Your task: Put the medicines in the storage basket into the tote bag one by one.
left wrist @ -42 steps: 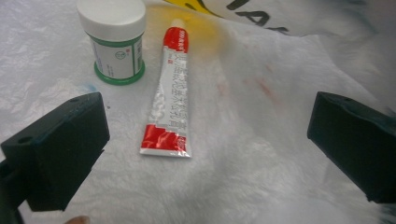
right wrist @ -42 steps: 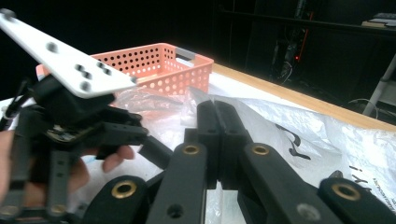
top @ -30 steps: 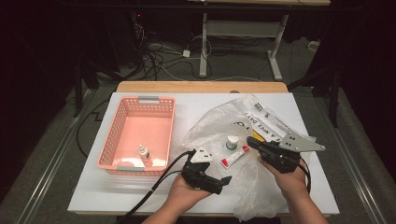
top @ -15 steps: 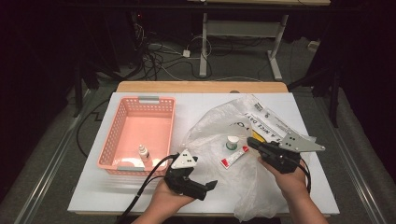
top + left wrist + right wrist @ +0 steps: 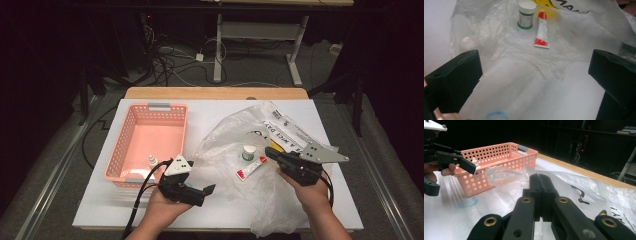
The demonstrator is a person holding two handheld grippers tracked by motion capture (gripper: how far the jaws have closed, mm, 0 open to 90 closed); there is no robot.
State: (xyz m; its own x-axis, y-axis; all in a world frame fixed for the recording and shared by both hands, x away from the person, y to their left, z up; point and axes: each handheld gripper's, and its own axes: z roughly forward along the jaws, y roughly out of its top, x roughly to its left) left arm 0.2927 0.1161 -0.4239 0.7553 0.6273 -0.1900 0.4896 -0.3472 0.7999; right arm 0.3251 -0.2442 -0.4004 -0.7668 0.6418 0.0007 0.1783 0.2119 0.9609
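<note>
A crumpled clear plastic bag [image 5: 235,135] with black print lies on the right half of the white table [image 5: 100,210]. A small white jar with a green band [image 5: 248,152] [image 5: 526,13] and a red-and-white tube [image 5: 251,167] [image 5: 542,31] lie in it. My right gripper [image 5: 271,152] [image 5: 540,181] points left, its jaws pressed together on the bag's film at its right edge. My left gripper [image 5: 205,192] [image 5: 534,75] stands open near the front edge, pointing right at the bag with nothing between its jaws; it is also at the left of the right gripper view [image 5: 447,176].
A pink perforated basket [image 5: 120,150] [image 5: 506,157] stands at the left with a small white bottle [image 5: 151,161] in its near corner. A faint blue ring [image 5: 496,115] [image 5: 467,202] is drawn on the table. A wooden strip [image 5: 215,93] borders the far edge.
My left gripper has drawn back to the left, away from the bag and closer to the basket's near corner. The right gripper and the bag have stayed put.
</note>
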